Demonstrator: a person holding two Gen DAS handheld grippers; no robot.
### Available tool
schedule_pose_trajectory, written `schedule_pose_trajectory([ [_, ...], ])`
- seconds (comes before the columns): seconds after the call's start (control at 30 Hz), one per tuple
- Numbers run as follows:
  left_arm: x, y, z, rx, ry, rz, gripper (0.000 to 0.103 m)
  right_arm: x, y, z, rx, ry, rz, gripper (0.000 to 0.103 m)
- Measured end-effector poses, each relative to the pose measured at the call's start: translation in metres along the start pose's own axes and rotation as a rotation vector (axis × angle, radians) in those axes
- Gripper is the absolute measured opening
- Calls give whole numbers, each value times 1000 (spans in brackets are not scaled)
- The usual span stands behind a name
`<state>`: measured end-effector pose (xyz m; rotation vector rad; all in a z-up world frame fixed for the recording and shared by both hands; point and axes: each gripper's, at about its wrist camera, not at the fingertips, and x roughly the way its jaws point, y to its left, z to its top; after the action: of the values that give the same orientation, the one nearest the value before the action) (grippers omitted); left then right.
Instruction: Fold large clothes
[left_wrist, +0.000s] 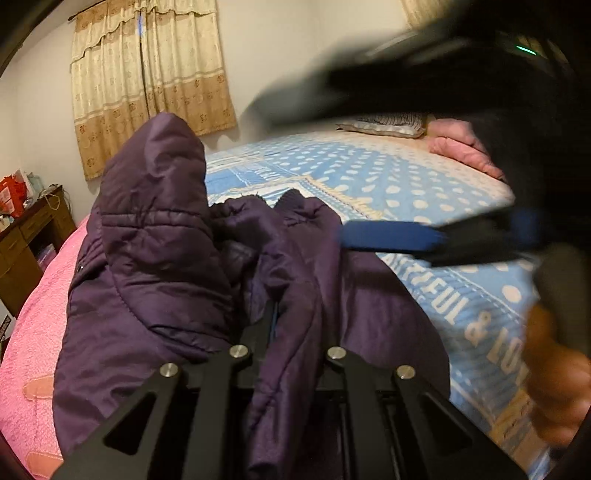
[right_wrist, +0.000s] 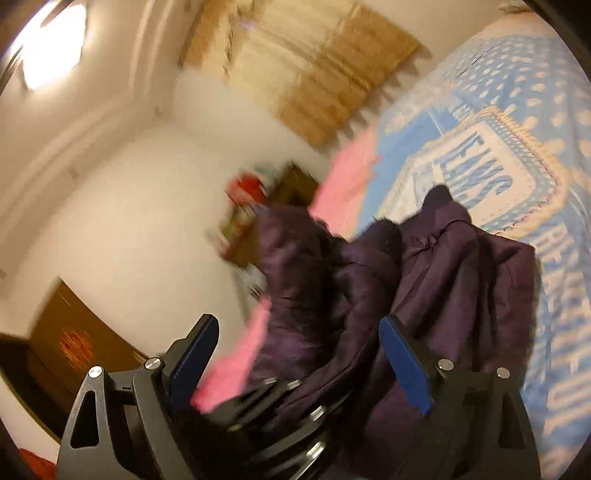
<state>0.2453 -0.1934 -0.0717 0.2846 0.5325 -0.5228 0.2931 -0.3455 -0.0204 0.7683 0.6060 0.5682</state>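
The left gripper (left_wrist: 272, 317) has its jaws pinched on the purple jacket (left_wrist: 162, 236); the right gripper (right_wrist: 299, 354) has its jaws spread wide, holding nothing, above the bed (left_wrist: 369, 173).

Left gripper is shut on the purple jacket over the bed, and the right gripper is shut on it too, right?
Not quite. The left gripper is shut on the purple jacket over the bed, but the right gripper is open: the right wrist view shows its blue-padded fingers spread wide, gripping nothing.

dim warm indoor light | ceiling lamp (right_wrist: 51, 44) glare | heavy motion blur | fisheye-curved edges
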Motion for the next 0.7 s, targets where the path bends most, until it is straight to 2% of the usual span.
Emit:
schedule_pose_trajectory([
  [0.07,-5,2,-5,2,-11,-12,11,24,-3,6,-17,95,-2,89],
  [0.13,-5,2,-6,-4,-20,-26,11,51,1,14,-66,199,-77,92],
  [0.2,-6,4,-6,-6,-28,-30,11,63,6,22,-95,250,-78,98],
  [0.33,-11,-2,-9,21,-37,-19,11,80,5,35,-64,324,-83,98],
  [0.4,-15,-7,-11,37,-43,-10,12,79,8,36,-83,328,-102,98],
  [0.5,-25,-9,-14,7,-63,-47,14,67,18,33,-137,305,-106,98],
  [0.7,-40,-8,-16,-20,-98,-80,14,62,10,37,-69,257,-14,98],
])
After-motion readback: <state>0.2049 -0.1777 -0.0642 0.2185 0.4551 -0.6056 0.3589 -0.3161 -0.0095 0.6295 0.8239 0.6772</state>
